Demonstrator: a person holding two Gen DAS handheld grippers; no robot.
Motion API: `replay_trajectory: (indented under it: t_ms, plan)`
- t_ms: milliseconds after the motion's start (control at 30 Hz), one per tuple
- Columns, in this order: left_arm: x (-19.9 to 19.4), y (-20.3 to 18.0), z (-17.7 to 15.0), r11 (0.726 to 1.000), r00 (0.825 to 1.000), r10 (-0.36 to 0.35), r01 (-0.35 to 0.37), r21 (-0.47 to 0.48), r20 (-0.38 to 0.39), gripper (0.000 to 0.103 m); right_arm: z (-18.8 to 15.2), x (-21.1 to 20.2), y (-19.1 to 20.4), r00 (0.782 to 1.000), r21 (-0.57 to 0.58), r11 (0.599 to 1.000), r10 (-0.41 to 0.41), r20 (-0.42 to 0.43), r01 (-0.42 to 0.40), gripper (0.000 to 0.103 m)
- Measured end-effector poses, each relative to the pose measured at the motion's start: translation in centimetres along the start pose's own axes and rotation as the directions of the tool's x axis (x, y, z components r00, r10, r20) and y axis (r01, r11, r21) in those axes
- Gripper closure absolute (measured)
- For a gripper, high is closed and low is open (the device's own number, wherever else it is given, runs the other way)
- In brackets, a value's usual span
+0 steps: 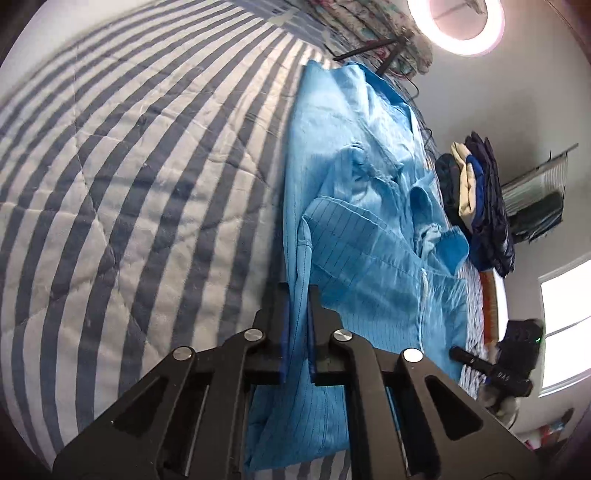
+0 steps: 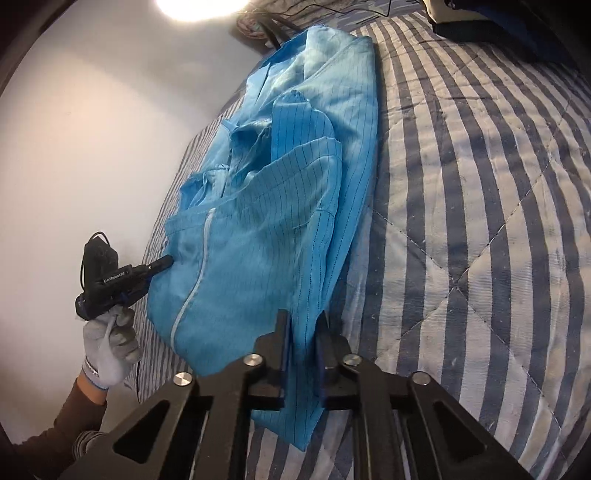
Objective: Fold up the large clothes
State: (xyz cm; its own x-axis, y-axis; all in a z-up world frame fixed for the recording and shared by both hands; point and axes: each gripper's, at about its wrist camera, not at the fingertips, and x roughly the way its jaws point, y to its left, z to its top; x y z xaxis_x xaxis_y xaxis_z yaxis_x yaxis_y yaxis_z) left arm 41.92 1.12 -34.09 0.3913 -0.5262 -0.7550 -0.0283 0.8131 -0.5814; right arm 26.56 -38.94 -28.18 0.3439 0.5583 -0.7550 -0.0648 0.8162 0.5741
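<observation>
A large light-blue garment [image 1: 369,229] with thin dark pinstripes and a white zipper lies partly folded lengthwise on a striped quilt [image 1: 129,166]. It also shows in the right wrist view [image 2: 280,206]. My left gripper [image 1: 298,295] is shut on the garment's near edge, cloth pinched between its jaws. My right gripper [image 2: 304,325] is shut on the garment's edge in its own view. The left gripper [image 2: 162,263], held by a gloved hand, shows in the right wrist view at the garment's other side. The right gripper [image 1: 458,353] shows in the left wrist view.
The blue-and-white striped quilt [image 2: 480,221] covers the bed. A stack of folded dark and cream clothes [image 1: 476,199] sits past the garment. A ring light [image 1: 458,26] and floral fabric [image 1: 354,22] are at the far end. A white wall [image 2: 92,129] borders the bed.
</observation>
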Motion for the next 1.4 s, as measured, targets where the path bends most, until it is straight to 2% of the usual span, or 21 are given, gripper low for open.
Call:
replay_trajectory:
  t_ms: [100, 267, 367, 567, 633, 667, 700, 800, 933, 1033, 1067, 1133, 1200, 1233, 1300, 1400]
  plan:
    - [-1.0, -0.6, -1.4, 0.999, 1.000, 0.005, -0.005, 0.032, -0.013, 0.099, -0.4, -0.9, 1.0, 0.999, -0.042, 0.999, -0.034, -0.017, 0.033, 0.100]
    - [-2.5, -1.6, -6.1, 0.993, 0.997, 0.025, -0.016, 0.114, -0.077, 0.099, -3.8, -3.0, 1.7, 0.996, -0.074, 0.996, -0.055, -0.066, 0.050, 0.101]
    - [-3.4, -1.7, -8.6, 0.992, 0.994, 0.018, -0.004, 0.126, -0.111, 0.099, -5.8, -3.7, 1.5, 0.994, -0.054, 0.997, -0.051, -0.091, 0.046, 0.101]
    - [-3.7, -1.6, -11.0, 0.988, 0.994, 0.034, -0.018, 0.152, -0.104, 0.099, -7.9, -3.0, 2.2, 0.989, -0.100, 0.991, -0.099, -0.109, 0.088, 0.101]
    - [-3.7, -1.7, -11.1, 0.987, 0.994, 0.033, -0.015, 0.163, -0.108, 0.098, -7.4, -2.5, 2.6, 0.988, -0.097, 0.991, -0.101, -0.114, 0.090, 0.094]
    - [-4.0, -1.8, -11.0, 0.984, 0.993, 0.036, -0.016, 0.176, -0.109, 0.097, -7.1, -2.6, 2.7, 0.987, -0.098, 0.991, -0.098, -0.127, 0.086, 0.085]
    - [-3.9, -2.4, -10.6, 0.982, 0.993, 0.039, -0.018, 0.189, -0.110, 0.093, -6.9, -3.1, 2.9, 0.987, -0.111, 0.990, -0.103, -0.127, 0.089, 0.077]
    - [-5.7, -3.0, -9.4, 0.971, 0.996, 0.067, -0.050, 0.233, -0.067, 0.081, -6.2, -6.1, 4.5, 0.988, -0.210, 0.969, -0.145, -0.061, 0.129, 0.074]
    - [-8.3, -3.9, -5.9, 0.967, 0.999, 0.045, -0.048, 0.249, 0.018, 0.079, -3.3, -9.7, 6.6, 0.981, -0.293, 0.936, -0.178, 0.075, 0.193, 0.074]
    - [-8.3, -5.7, -2.0, 0.955, 0.995, 0.062, -0.081, 0.285, 0.075, 0.078, 0.5, -10.0, 8.9, 0.959, -0.384, 0.884, -0.206, 0.195, 0.268, 0.075]
    - [-7.8, -6.4, -0.4, 0.952, 0.994, 0.062, -0.086, 0.293, 0.092, 0.078, 2.1, -9.2, 9.9, 0.951, -0.412, 0.863, -0.217, 0.220, 0.292, 0.076]
    - [-6.7, -7.4, 2.3, 0.950, 0.993, 0.056, -0.087, 0.300, 0.108, 0.078, 5.0, -7.2, 11.1, 0.949, -0.441, 0.846, -0.215, 0.230, 0.299, 0.077]
    - [-4.9, -8.4, 4.9, 0.944, 0.991, 0.052, -0.087, 0.317, 0.120, 0.078, 8.3, -5.0, 11.2, 0.958, -0.436, 0.859, -0.197, 0.206, 0.270, 0.081]
    - [-3.8, -9.1, 6.0, 0.938, 0.991, 0.053, -0.091, 0.334, 0.119, 0.078, 10.4, -3.3, 11.1, 0.967, -0.417, 0.876, -0.179, 0.183, 0.241, 0.083]
    - [-1.1, -10.3, 8.0, 0.922, 0.990, 0.072, -0.113, 0.371, 0.124, 0.078, 13.2, -0.5, 10.9, 0.971, -0.407, 0.884, -0.179, 0.158, 0.229, 0.086]
    - [3.8, -11.7, 9.9, 0.899, 0.990, 0.106, -0.135, 0.416, 0.092, 0.078, 15.7, 3.9, 10.5, 0.975, -0.404, 0.888, -0.188, 0.118, 0.220, 0.087]
